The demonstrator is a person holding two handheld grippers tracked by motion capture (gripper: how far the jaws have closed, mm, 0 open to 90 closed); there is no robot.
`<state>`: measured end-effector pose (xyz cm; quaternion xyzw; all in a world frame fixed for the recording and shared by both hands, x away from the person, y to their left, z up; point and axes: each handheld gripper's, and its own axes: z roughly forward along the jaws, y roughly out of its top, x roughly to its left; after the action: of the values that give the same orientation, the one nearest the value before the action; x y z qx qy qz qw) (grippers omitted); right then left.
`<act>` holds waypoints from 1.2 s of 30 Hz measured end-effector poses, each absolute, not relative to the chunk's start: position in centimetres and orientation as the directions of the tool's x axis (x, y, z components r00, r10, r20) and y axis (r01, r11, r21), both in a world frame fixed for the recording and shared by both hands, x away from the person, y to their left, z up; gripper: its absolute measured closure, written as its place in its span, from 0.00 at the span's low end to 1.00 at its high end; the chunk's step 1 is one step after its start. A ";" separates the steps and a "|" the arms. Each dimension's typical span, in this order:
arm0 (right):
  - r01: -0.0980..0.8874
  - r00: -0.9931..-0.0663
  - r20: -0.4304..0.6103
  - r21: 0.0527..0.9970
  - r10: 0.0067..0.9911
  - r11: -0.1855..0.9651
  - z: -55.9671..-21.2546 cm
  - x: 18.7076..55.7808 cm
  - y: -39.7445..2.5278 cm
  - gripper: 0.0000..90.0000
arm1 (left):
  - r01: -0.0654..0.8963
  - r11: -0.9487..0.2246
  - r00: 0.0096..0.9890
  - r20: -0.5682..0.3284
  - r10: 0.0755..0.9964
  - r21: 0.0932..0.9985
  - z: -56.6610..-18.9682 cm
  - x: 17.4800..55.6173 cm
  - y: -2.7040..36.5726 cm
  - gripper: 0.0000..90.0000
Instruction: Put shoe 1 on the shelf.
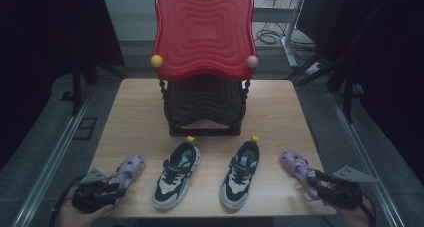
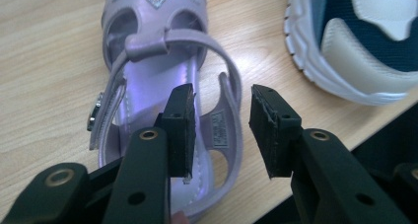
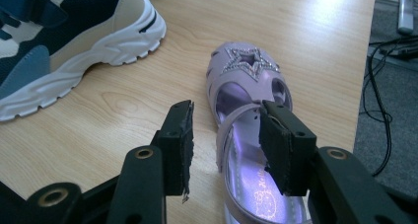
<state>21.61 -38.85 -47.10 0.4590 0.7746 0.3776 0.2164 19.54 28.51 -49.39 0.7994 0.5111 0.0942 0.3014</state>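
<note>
1. The work appeared to be at its very start: all four shoes lay on the table (image 1: 280, 102) in a row in front of the shoe rack (image 1: 202, 62), and both of its visible shelves, the red one on top and the dark one beneath, held nothing that could be seen.
2. At the far left, the left gripper (image 1: 98, 193) hovered over the heel of the left purple sandal (image 1: 128, 170). Its jaws stood wide apart, one above the insole and one outside the heel strap, gripping nothing.
3. Next came the left sneaker (image 1: 176, 175) and, across a gap, the right sneaker (image 1: 241, 174), both untouched, toes toward the rack.
4. At the far right, the right gripper (image 1: 334, 186) sat over the right purple sandal (image 1: 299, 168). Its jaws were also open, straddling the sandal's side wall, not yet closed on it.
5. Judged from this, both sandals were about to be gripped; lifting and placing all four shoes remained.
6. Count: two purple sandals, two navy-and-white sneakers, one rack, two grippers.
</note>
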 end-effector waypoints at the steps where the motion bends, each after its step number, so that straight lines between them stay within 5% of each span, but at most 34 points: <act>1: 0.551 -0.482 0.011 0.781 0.876 0.293 -47.2 21.6 -38.9 0.63 | 0.761 -0.301 0.462 -0.153 0.874 0.575 -49.5 19.6 28.5 0.70; 17: 0.653 -0.473 0.020 0.679 0.881 0.336 -49.6 23.1 -38.2 0.70 | 0.758 -0.333 0.497 -0.166 0.852 0.561 -49.9 19.9 28.2 0.87; 28: 0.663 -0.481 0.031 0.667 0.876 0.340 -50.5 23.4 -38.2 0.91 | 0.762 -0.337 0.494 -0.159 0.855 0.553 -49.8 20.0 28.3 0.93; 36: 0.654 -0.482 0.029 0.677 0.876 0.337 -50.4 23.4 -38.2 0.95 | 0.760 -0.320 0.487 -0.169 0.857 0.565 -49.7 19.9 28.8 0.96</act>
<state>23.40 -38.19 -50.42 0.4783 0.7992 0.3201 0.1734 19.95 28.80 -49.67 0.8086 0.5000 0.0805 0.2996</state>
